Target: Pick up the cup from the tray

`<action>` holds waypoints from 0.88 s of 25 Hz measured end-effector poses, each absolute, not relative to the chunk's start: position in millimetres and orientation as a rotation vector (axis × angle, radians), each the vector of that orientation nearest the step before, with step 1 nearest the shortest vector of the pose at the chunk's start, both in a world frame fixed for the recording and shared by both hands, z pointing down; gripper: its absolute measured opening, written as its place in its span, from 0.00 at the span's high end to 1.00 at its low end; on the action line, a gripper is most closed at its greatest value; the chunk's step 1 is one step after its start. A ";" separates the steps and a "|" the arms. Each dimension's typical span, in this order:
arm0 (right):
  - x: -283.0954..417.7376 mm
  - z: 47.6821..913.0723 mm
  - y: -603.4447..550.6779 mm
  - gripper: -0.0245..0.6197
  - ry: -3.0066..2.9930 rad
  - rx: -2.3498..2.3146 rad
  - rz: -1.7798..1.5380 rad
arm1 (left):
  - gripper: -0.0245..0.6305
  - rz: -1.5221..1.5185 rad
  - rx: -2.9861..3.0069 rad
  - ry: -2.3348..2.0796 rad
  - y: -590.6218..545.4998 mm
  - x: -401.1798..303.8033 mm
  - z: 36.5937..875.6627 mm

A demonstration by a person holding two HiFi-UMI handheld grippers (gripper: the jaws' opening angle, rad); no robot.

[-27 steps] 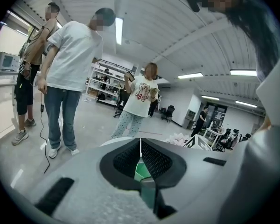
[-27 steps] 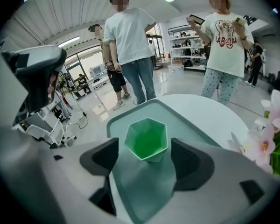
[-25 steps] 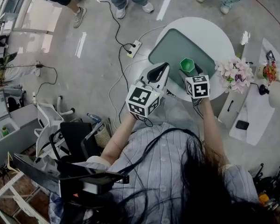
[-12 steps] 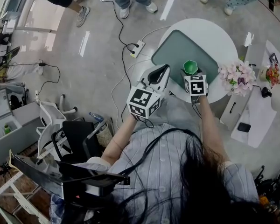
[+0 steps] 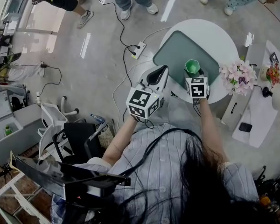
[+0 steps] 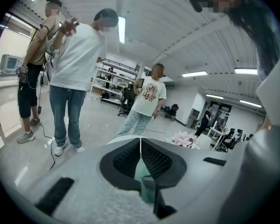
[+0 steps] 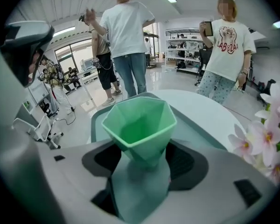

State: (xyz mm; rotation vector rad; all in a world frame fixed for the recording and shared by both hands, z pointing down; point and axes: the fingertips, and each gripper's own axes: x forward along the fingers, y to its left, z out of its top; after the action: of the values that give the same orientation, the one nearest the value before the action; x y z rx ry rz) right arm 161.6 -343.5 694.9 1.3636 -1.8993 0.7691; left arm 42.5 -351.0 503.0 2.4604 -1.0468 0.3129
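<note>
A green faceted cup (image 5: 192, 67) sits between the jaws of my right gripper (image 5: 195, 74), which is shut on its lower part. In the right gripper view the cup (image 7: 140, 125) stands upright, mouth open, with the grey-green tray (image 7: 97, 121) behind and below it. The tray (image 5: 177, 50) lies on a round white table (image 5: 210, 29). Whether the cup's base touches the tray is hidden. My left gripper (image 5: 162, 70) hovers at the table's near-left edge, left of the cup. Its jaws (image 6: 140, 146) are pressed together on nothing.
Pink flowers (image 5: 235, 76) stand at the table's right edge, close to my right gripper. A power strip (image 5: 140, 48) and cables lie on the floor to the left. Several people stand beyond the table. A white side table (image 5: 256, 120) holds a phone (image 5: 245, 126).
My right gripper's marker cube has squared up a little, with the cup still held. The left gripper has hardly moved. The people in the background have shifted.
</note>
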 end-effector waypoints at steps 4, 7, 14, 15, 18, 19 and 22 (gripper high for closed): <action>164.3 676.7 -344.8 0.48 -1.926 1.409 0.753 | 0.94 0.303 2.466 -1.047 -348.7 41.4 501.5; 165.7 667.2 -342.3 0.48 -1.932 1.414 0.731 | 0.94 0.292 2.471 -1.048 -347.1 38.9 498.5; 153.5 631.7 -331.0 0.48 -1.961 1.457 0.715 | 0.94 0.261 2.491 -1.047 -338.0 25.9 487.7; 150.2 626.2 -328.7 0.48 -1.966 1.460 0.711 | 0.94 0.258 2.492 -1.046 -335.6 23.5 486.7; 138.1 608.0 -323.0 0.48 -1.999 1.468 0.697 | 0.94 0.248 2.501 -1.038 -327.8 16.7 483.3; 134.1 602.0 -321.1 0.48 -2.010 1.472 0.692 | 0.94 0.247 2.506 -1.032 -324.9 14.8 482.5; 121.7 584.6 -311.9 0.48 -2.039 1.474 0.669 | 0.94 0.247 2.521 -1.016 -314.4 8.2 479.7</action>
State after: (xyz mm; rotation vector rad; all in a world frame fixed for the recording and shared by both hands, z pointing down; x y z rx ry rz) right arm 121.7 -311.9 584.6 1.4743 -2.0389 0.6686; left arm 8.2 -314.4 479.7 2.5206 -1.0160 0.2467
